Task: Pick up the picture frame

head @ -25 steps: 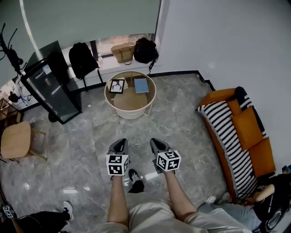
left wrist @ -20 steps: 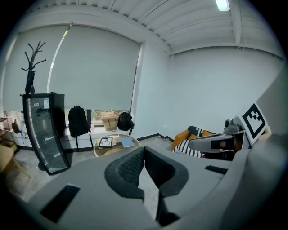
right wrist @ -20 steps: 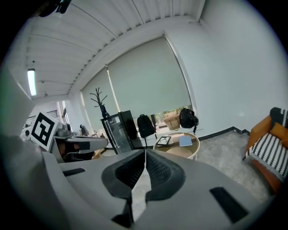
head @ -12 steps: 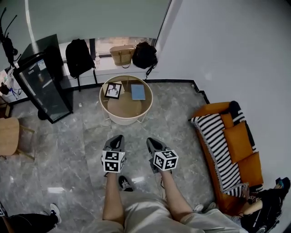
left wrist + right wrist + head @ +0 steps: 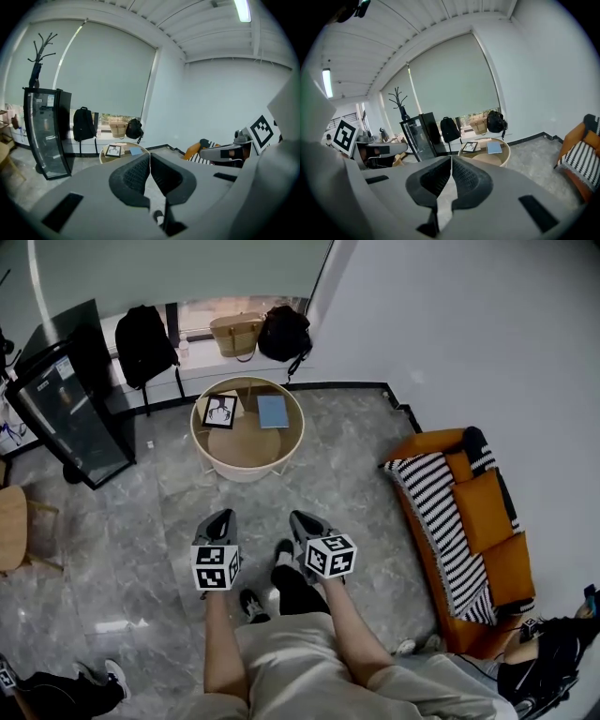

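- Grey marble floor (image 5: 141,549); round table (image 5: 246,471) stands near the window wall.
- Left gripper (image 5: 223,515) and right gripper (image 5: 299,518): jaws pressed together, nothing between them, both well short of the table.
- Picture frame (image 5: 219,411) on the table's left part, blue book (image 5: 272,411) beside it.
- Orange sofa (image 5: 487,521) well right of the table.

Orange sofa (image 5: 511,568), black-and-white striped throw (image 5: 441,521), blue book (image 5: 272,411), black picture frame (image 5: 219,411), grey marbled floor (image 5: 141,521)
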{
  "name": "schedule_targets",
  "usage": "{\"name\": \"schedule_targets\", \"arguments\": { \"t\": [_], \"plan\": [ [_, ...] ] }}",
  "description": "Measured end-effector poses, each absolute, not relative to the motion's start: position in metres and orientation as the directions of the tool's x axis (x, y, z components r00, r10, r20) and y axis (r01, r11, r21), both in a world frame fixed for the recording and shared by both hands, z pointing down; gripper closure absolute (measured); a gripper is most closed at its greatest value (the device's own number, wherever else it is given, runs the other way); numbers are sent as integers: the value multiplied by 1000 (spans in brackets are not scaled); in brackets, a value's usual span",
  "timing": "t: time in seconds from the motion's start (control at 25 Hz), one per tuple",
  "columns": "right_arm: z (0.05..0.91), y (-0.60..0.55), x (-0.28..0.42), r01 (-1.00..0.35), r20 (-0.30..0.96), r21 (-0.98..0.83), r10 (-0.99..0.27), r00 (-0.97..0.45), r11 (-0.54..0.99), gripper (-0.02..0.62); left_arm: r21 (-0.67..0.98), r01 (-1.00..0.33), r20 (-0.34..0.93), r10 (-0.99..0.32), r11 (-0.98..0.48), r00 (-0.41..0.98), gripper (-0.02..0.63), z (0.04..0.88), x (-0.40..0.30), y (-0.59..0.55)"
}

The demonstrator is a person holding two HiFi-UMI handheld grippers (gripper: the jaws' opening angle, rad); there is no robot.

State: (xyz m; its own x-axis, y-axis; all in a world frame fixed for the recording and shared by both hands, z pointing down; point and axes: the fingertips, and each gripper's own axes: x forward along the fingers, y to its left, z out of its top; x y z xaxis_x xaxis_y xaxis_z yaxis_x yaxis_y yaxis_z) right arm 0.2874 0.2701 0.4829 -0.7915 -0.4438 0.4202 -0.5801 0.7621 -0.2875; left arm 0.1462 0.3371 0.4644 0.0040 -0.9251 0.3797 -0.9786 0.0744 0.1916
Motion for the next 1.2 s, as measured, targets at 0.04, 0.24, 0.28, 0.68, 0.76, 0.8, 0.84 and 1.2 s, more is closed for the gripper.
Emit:
{"name": "schedule_targets", "arguments": {
  "t": [0.04,0.24,0.28,0.68,0.76,0.8,0.84,1.2],
  "plan": [
    [484,272,280,-571,420,-293,-434,-797,767,558,190,-978,386,-922,90,-10,584,466,139,341],
    [485,272,262,-520,437,-268,-378,-816,811,558,222,-960,364,-928,173,-83,584,467,124,350],
    [484,271,254,-507,440,-266,-364,-821,820,558,224,-956,354,-929,192,-104,584,466,118,351],
    [489,263,192,-444,425,-294,-300,-854,846,558,245,-930,353,-919,274,-178,584,472,80,355],
    [499,253,192,-478,419,-291,-339,-842,829,558,258,-916,366,-909,306,-200,584,484,68,354],
    [503,247,192,-496,419,-296,-356,-835,816,558,262,-913,370,-907,312,-204,584,488,63,351],
    [506,240,191,-512,418,-303,-371,-829,804,558,262,-913,373,-905,313,-204,584,490,59,347],
    [499,153,149,-541,403,-347,-399,-824,766,558,250,-924,390,-904,289,-177,584,483,21,264]
  ]
}}
